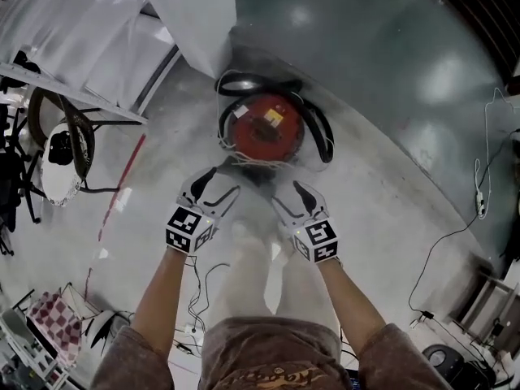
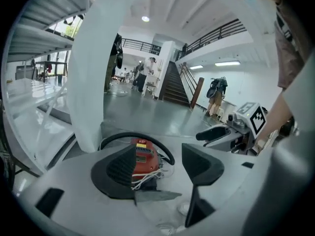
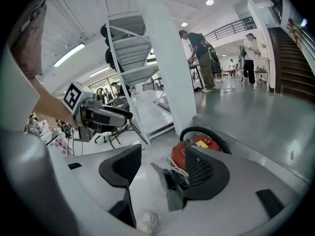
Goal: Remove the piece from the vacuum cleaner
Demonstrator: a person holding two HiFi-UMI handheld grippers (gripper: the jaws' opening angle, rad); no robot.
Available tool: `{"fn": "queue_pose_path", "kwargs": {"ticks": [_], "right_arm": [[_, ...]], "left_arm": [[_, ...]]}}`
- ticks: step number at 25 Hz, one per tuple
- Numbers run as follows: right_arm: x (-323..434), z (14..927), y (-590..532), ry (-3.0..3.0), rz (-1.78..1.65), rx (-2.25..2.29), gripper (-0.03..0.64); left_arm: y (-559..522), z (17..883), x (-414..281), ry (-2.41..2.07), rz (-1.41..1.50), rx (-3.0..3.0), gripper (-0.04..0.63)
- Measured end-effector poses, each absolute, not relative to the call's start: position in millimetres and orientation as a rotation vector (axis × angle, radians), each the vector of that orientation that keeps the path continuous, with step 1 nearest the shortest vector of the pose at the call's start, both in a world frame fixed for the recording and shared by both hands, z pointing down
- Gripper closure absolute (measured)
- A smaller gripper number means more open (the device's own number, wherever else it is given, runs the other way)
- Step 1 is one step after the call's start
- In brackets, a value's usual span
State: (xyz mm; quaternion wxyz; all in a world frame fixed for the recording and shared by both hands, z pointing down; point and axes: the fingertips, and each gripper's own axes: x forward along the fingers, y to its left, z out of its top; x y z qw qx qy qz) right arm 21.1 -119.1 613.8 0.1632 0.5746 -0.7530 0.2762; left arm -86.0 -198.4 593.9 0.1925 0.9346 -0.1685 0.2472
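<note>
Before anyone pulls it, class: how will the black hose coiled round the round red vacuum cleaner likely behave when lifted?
Probably floppy: the black hose lies in loose curves round the round red vacuum cleaner, so it should sag and uncoil. If an end is plugged in, which I cannot see, pulling may drag the cleaner.

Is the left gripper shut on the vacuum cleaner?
No, the jaws of the left gripper stand apart, the vacuum cleaner showing beyond them.
</note>
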Motion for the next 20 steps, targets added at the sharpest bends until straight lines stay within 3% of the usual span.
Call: {"fn": "queue_pose_path", "kwargs": {"ticks": [10, 20], "right_arm": [[8.3, 762.5, -106.7, -1.999, 0.898, 1.574, 0.37], [-20.3, 863.4, -102.6, -1.98, 0.945, 1.4, 0.37]], "left_arm": [[-188.3, 751.3, -80.5, -0.261, 0.953, 2.611, 0.324], [-170.8, 848.5, -63.6, 0.026, 1.179, 2.637, 0.324]]}}
